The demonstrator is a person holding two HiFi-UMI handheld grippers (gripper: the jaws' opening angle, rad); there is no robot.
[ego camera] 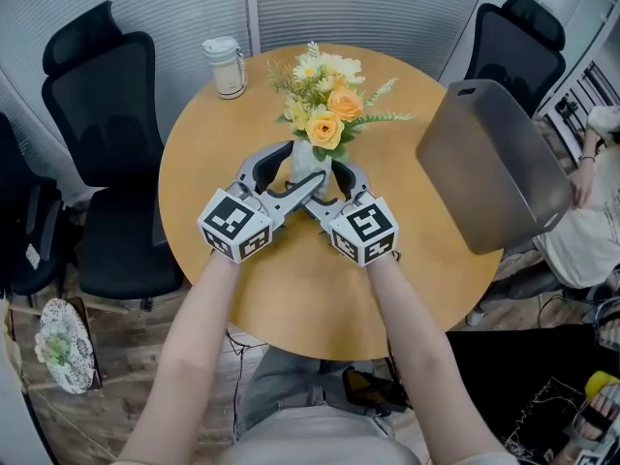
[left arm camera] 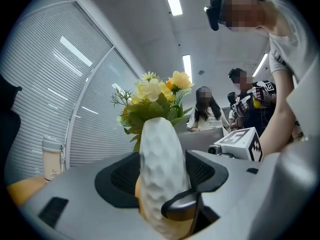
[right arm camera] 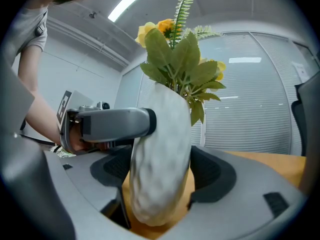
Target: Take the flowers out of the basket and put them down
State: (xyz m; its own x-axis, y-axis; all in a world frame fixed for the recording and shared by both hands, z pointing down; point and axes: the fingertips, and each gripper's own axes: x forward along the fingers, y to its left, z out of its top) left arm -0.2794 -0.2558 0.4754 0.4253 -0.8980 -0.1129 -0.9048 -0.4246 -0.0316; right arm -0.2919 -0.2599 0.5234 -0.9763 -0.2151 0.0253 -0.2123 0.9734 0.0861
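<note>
A white dimpled vase with yellow and orange flowers stands mid-table. Both grippers reach in from the near side and their fingers cross in front of it. My left gripper has the vase between its black pads, which press on its two sides. My right gripper holds the same vase from the other side, with both pads against it. The flowers rise above the jaws. The vase's foot is hidden behind the fingers. A grey basket sits tilted at the table's right edge, apart from the vase.
The round wooden table carries a lidded jar at the back left. Black office chairs stand left and at the back right. Several people are in the room behind the table, and one sits at the right.
</note>
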